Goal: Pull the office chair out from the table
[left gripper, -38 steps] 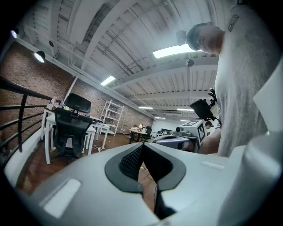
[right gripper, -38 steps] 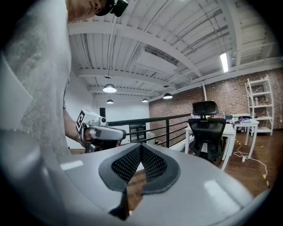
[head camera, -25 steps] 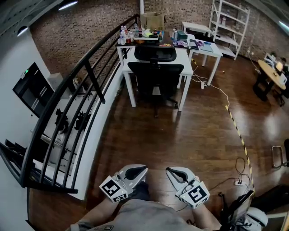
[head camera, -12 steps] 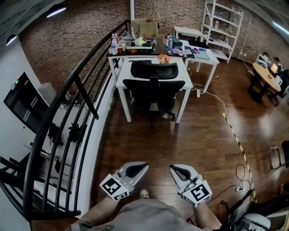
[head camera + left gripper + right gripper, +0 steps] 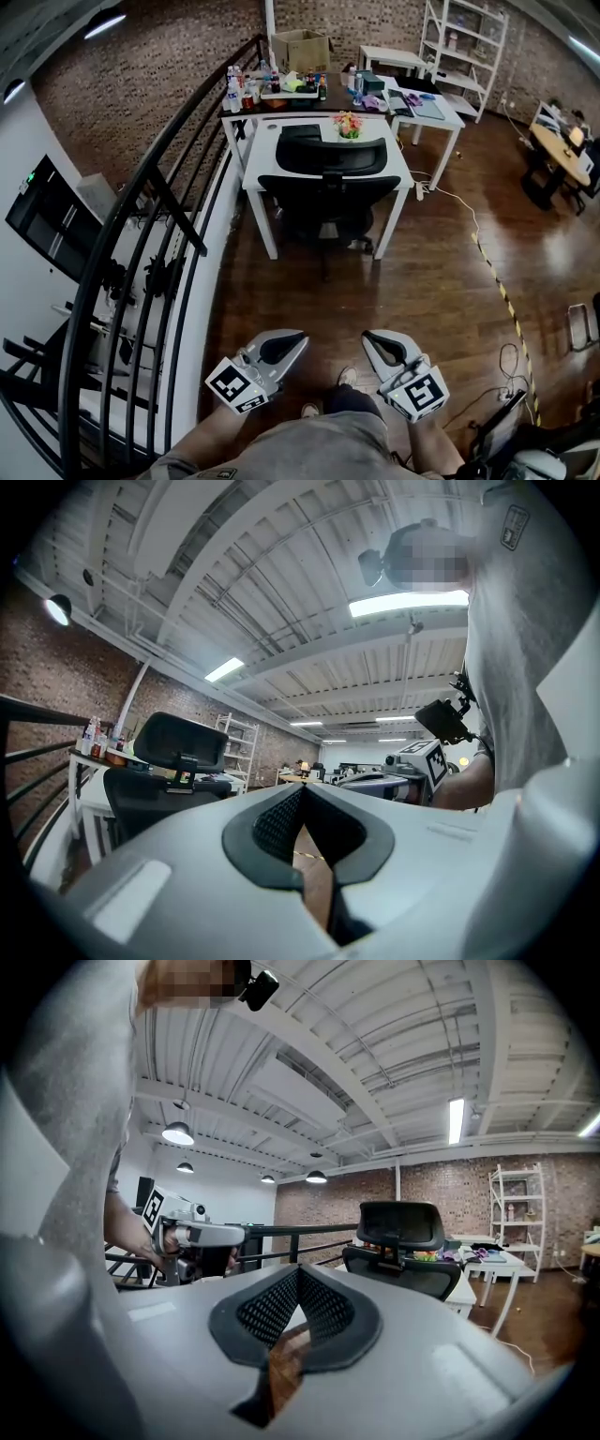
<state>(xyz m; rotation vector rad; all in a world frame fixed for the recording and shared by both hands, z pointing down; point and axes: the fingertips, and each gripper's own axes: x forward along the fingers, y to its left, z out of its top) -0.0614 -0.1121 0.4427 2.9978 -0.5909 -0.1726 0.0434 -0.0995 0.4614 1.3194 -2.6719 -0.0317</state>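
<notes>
The head view looks from above the person, forward and steeply down over the wooden floor (image 5: 412, 281). The left gripper (image 5: 296, 340) and right gripper (image 5: 371, 339) are near, and the office chair (image 5: 325, 192) at the white table (image 5: 255, 167) is far. Each gripper view sits low behind its own jaws, facing level toward the far chair. The left one catches the right gripper at its right, the right one the left gripper at its left. All three share chair and table.
</notes>
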